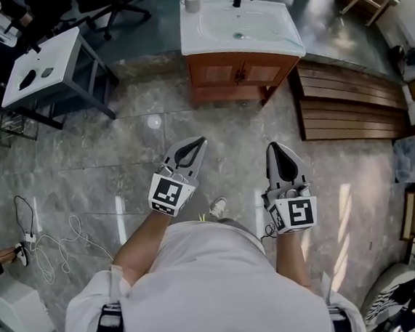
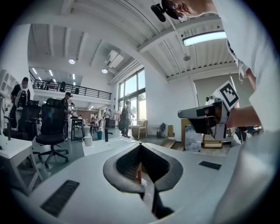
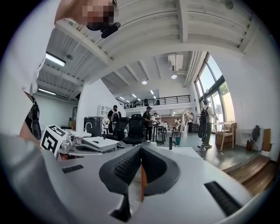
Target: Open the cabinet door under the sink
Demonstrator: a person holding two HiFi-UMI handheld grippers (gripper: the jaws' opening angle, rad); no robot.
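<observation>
Rigid and hinged, the cabinet door [image 1: 217, 74] under the sink [image 1: 241, 27] should swing lightly from its small centre handle [image 1: 241, 72] (left gripper [image 1: 201, 141] and right gripper [image 1: 272, 146] both closed, empty, well apart from it).

Wooden cabinet [image 1: 217, 74]; glossy white sink [image 1: 213, 31], seemingly ceramic.

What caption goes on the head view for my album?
Left gripper and right gripper, both shut, face the closed sink cabinet.
</observation>
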